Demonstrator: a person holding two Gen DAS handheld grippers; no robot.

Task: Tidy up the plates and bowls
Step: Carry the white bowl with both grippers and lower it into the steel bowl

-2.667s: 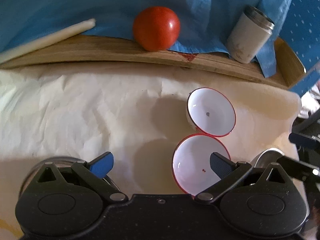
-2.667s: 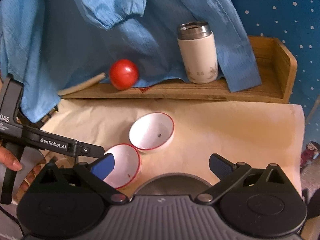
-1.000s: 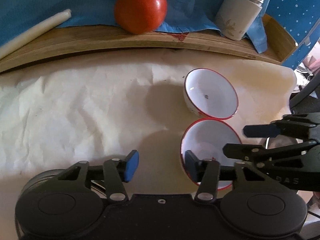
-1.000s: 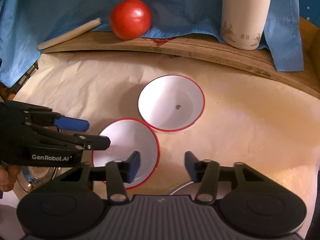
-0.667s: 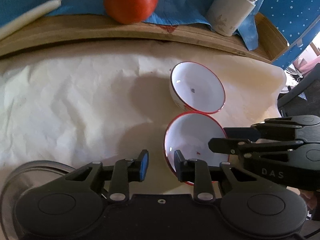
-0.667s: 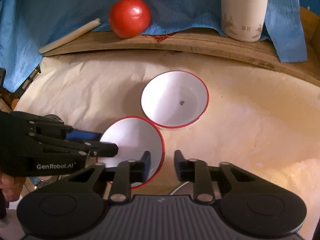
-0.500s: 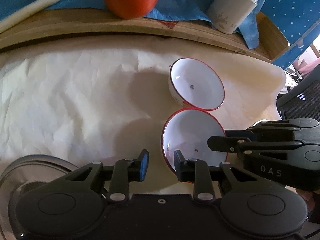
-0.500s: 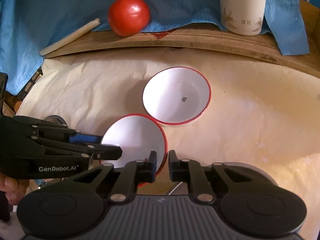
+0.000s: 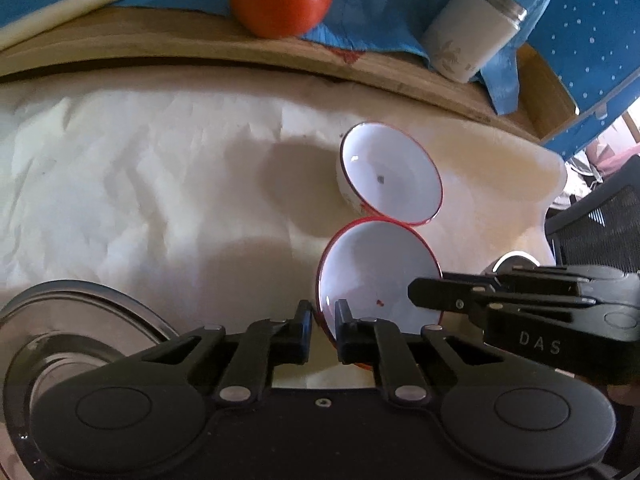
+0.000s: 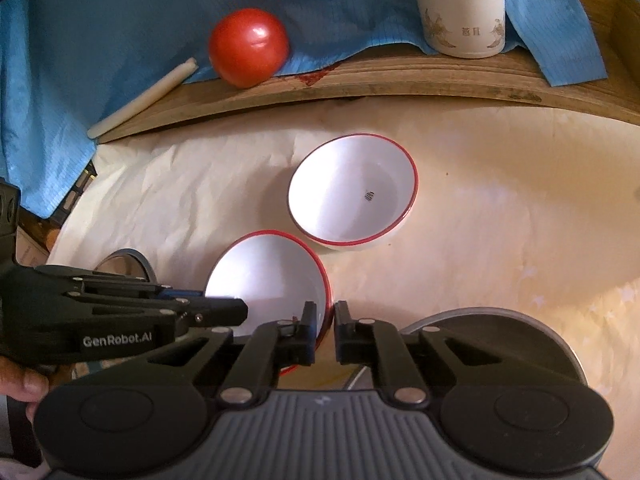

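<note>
"DAS" stands in pale letters on the side of the right gripper (image 9: 416, 298), seen from the left wrist. "GenRobot.AI" stands on the side of the left gripper (image 10: 240, 312), seen from the right wrist. Small gold characters on the white flask (image 10: 460, 8) are too small to read.

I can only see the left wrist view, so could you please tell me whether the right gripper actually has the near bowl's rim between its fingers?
Observer: Yes. In the right wrist view the right gripper is shut on the rim of the near bowl, one finger inside and one outside.
Operator: Thank you. What is the shiny thing behind that gripper?
Observer: A round steel dish, lying beside the near bowl, below the right gripper.
Operator: And the dark speck in the far bowl?
Observer: A small striped sticker on the floor of the far bowl.
</note>
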